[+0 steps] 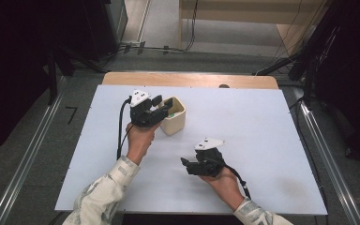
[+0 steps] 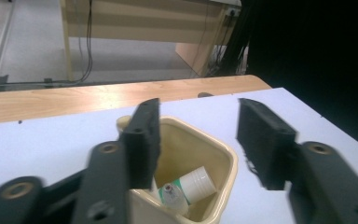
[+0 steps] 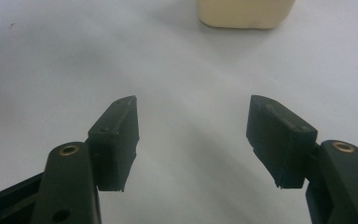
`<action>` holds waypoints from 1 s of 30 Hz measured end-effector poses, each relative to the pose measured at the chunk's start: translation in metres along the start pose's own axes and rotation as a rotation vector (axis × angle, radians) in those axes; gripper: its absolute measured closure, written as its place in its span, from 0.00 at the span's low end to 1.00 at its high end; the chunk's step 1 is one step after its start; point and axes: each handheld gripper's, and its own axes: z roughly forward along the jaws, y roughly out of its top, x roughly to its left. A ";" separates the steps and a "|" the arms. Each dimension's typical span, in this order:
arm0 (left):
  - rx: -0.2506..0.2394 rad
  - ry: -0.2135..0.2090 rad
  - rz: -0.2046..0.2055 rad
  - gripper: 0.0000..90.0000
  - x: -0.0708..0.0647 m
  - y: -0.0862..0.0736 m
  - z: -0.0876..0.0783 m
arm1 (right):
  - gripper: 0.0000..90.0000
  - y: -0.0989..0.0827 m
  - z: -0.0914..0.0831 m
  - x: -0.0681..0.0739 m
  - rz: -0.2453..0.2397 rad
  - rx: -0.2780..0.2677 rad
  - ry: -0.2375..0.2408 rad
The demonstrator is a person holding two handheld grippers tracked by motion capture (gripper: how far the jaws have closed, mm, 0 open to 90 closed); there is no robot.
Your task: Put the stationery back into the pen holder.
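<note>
High view: the left gripper [image 1: 161, 108] hovers over the cream cup [image 1: 174, 116] on the white table [image 1: 262, 140], jaws apart and empty. A white bottle [image 2: 193, 184] lies inside the cup. The right gripper [image 1: 186, 165] waits near the cup on the person's side, jaws wide, holding nothing. One jaw hangs just at the cup's rim; a careless withdrawal could likely catch that rim and tip the cup, spilling the bottle.
</note>
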 end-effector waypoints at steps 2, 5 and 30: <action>0.003 0.009 0.010 0.44 -0.002 0.000 -0.002 | 0.35 0.000 0.000 -0.001 -0.001 -0.002 -0.002; -0.002 0.023 0.023 0.36 -0.005 -0.001 -0.006 | 0.33 0.000 -0.001 -0.002 0.001 -0.004 -0.004; 0.057 0.072 0.040 0.22 0.001 -0.033 -0.060 | 0.27 -0.003 -0.012 -0.020 0.027 -0.020 -0.056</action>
